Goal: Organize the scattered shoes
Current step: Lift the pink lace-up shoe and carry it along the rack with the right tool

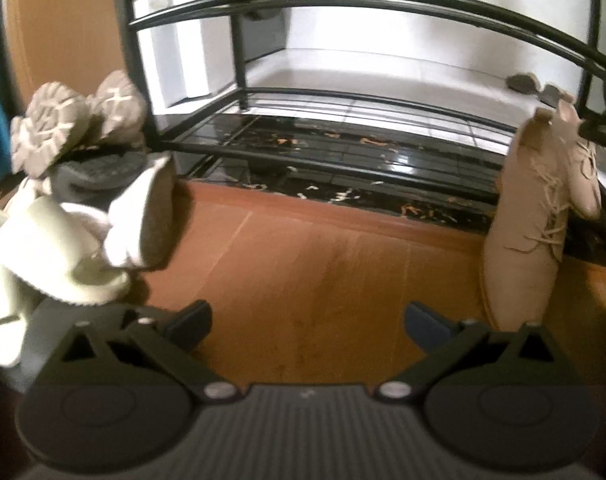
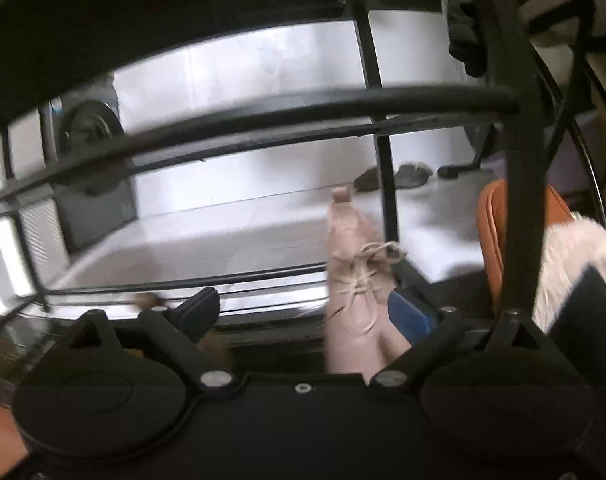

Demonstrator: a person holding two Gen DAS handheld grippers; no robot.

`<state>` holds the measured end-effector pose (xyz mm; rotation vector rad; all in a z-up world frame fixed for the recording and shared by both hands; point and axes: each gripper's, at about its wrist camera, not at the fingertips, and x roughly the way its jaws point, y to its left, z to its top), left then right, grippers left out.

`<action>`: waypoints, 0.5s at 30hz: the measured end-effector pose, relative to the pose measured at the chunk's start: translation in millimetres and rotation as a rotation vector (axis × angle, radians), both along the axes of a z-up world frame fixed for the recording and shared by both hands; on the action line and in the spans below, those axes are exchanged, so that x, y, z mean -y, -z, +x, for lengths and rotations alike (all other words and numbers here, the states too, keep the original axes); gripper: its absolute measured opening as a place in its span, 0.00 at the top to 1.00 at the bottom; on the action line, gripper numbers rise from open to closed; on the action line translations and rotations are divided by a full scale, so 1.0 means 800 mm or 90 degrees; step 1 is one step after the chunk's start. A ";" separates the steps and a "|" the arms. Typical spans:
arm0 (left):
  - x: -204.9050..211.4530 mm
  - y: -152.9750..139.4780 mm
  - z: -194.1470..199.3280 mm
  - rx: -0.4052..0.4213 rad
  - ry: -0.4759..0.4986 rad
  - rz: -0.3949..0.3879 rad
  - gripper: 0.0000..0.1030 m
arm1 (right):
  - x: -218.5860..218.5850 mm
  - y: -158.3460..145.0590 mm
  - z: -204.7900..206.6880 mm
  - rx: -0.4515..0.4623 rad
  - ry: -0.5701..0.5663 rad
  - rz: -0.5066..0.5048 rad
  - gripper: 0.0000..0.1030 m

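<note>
Right gripper (image 2: 307, 312) stands with its jaws wide apart, and the pale beige suede lace-up shoe (image 2: 353, 292) sits between them toward the blue-padded right finger (image 2: 409, 316). Whether that pad touches the shoe cannot be told; the black left finger (image 2: 197, 312) is clearly off it. No pad is seen pressing on it, so I judge the step in hand to be letting the shoe go on the lowest tier of the black metal-tube shoe rack (image 2: 263, 118). The shoe's heel points in toward the white tiled floor behind, its toe toward the camera.

To finish well, the gripper should draw straight back along the shoe's length rather than sideways, so neither pad drags the loose laces or tips it. The rack's rail crosses just above, so lifting early risks a knock.

Left gripper (image 1: 309, 320) hovers over the orange-brown wooden floor (image 1: 303, 260), jaws apart and empty. In its view the same shoe (image 1: 527, 216) stands on edge at the right, its toe resting on the wooden floor. At the left lies a heap of shoes: white slip-on slippers (image 1: 63, 240) and grey shoes with patterned soles upturned (image 1: 75, 120). These look the likely next pick.
</note>
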<state>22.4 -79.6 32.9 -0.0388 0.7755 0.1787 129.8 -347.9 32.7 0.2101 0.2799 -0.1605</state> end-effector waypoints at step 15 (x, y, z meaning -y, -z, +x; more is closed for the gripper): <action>-0.007 0.001 -0.006 -0.016 -0.008 0.006 0.01 | -0.126 0.071 -0.007 -0.156 -0.112 -0.176 0.28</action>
